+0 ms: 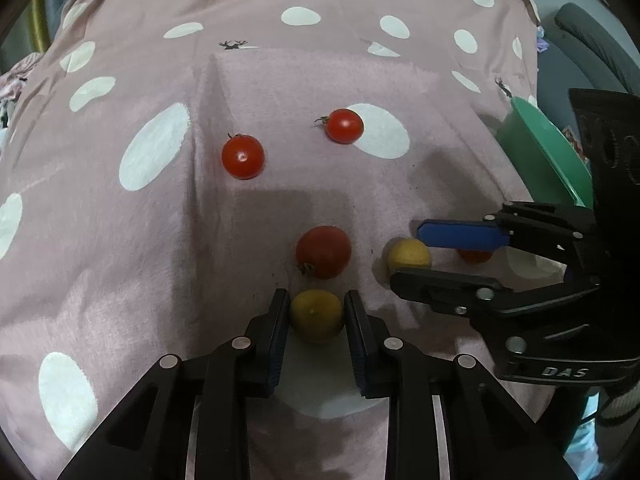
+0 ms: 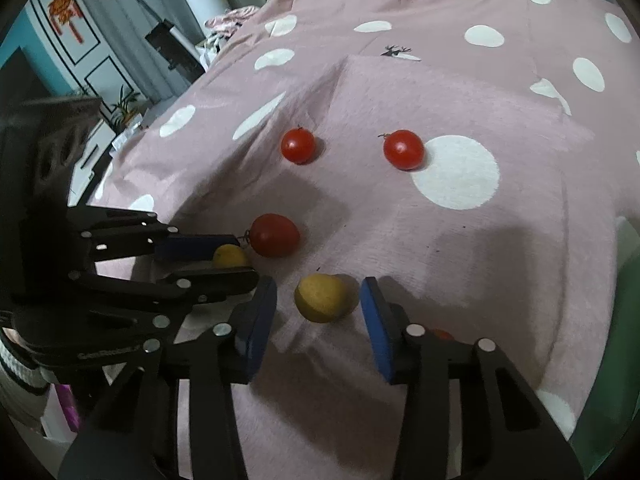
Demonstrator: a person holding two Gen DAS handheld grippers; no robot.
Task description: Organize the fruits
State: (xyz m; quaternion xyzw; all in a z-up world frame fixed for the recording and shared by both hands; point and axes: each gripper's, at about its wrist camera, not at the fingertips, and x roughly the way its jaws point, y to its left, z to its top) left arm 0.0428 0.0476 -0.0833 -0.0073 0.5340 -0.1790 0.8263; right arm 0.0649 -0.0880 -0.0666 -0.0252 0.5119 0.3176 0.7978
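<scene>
A small yellow fruit [image 1: 316,314] lies on the pink dotted cloth [image 1: 120,240] with my left gripper [image 1: 317,300] shut on it, both pads touching its sides. A second yellow fruit [image 2: 322,298] sits between the blue pads of my right gripper [image 2: 318,284], which is open with a gap on each side. Three red tomatoes lie beyond: one close [image 1: 323,252], two farther [image 1: 243,157] [image 1: 344,126]. Another red tomato [image 1: 474,256] peeks from behind the right gripper [image 1: 406,256]. In the right wrist view, the left gripper [image 2: 244,258] holds its yellow fruit [image 2: 229,257].
A green bowl [image 1: 548,152] stands at the cloth's right edge, behind the right gripper. A grey chair [image 1: 600,48] is beyond it. Off the cloth's left side are a cabinet and room clutter [image 2: 120,80]. The two grippers are close side by side.
</scene>
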